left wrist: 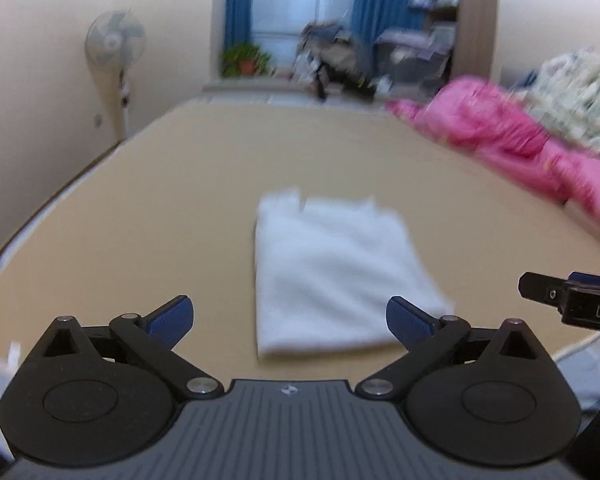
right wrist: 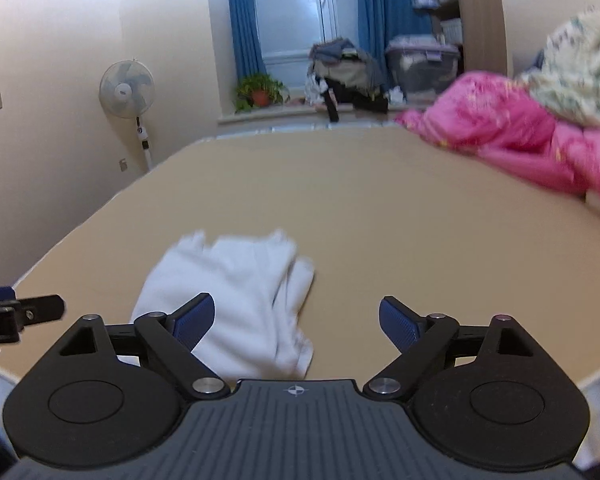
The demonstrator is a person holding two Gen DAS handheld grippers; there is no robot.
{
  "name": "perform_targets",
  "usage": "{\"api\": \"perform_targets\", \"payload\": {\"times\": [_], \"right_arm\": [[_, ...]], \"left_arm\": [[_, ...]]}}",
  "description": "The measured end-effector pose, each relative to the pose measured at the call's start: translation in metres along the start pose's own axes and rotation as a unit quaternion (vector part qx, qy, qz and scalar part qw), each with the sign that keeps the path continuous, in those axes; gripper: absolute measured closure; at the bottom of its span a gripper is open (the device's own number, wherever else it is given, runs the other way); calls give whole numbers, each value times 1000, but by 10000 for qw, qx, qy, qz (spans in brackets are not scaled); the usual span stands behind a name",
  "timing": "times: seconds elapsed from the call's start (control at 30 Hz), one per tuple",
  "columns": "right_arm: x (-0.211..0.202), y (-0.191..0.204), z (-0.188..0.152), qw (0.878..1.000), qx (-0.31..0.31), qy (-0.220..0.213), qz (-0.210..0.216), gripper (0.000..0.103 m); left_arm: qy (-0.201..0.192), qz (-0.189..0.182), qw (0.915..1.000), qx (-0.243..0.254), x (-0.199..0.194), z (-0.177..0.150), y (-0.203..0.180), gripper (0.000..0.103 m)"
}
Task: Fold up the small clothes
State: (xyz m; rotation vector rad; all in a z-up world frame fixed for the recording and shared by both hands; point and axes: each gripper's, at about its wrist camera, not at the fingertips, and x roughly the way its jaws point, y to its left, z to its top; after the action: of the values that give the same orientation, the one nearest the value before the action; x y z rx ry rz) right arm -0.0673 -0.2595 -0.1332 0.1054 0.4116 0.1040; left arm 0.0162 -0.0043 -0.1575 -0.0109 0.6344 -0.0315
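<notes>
Left gripper (left wrist: 290, 322): black hand-held tool with blue-padded fingers (left wrist: 172, 320), spread wide, nothing between them; it hangs above the near edge of the bed, released.
Right gripper (right wrist: 296, 322): same black tool, blue pads (right wrist: 400, 326) also spread wide and gripping nothing; in the left wrist view its tip (left wrist: 568, 300) pokes in at 3 o'clock.
Folded garment (left wrist: 336, 276): small white cloth piece, folded to a rough rectangle, lying flat on the bed just beyond the left gripper at 12 o'clock; from the right wrist view (right wrist: 236, 300) it sits toward 10 o'clock, partly behind the left-hand pad. No pad touches it.
Bed surface (left wrist: 180, 200): wide tan sheet, smooth, carrying the white piece near its front edge.
Pink quilt (right wrist: 500, 132): bright, crumpled heap at 2 o'clock, well apart from the garment.
Pale patterned bedding (right wrist: 580, 68): piled on top of the pink quilt.
Standing fan (right wrist: 127, 90): white pedestal fan by the wall at 10 o'clock.
Window (right wrist: 292, 12): at 12 o'clock, framed by blue curtains (right wrist: 244, 28).
Potted plant (right wrist: 260, 94): green, in an orange pot on the sill.
Clothes pile (right wrist: 344, 72): dark and grey heap beside the plant.
</notes>
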Motion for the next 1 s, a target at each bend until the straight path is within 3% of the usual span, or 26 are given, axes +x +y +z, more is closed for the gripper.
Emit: {"api": "perform_targets", "payload": {"times": [0.07,0.2,0.43,1.0], "right_arm": [[8,3,-2,9998,34,157,-66,14],[19,15,-4,9997,-259,4,-3,13],[25,30,-13,9989,-464,42,111,13],[30,45,-14,9971,-700,86,302,13]], "left_arm": [[341,58,9993,116,8,-6,-10,0],[8,248,9991,345,10,-6,-17,0],[248,151,9996,-53,25,-4,-3,0],[186,1,9998,-60,29,-1,-7,0]]}}
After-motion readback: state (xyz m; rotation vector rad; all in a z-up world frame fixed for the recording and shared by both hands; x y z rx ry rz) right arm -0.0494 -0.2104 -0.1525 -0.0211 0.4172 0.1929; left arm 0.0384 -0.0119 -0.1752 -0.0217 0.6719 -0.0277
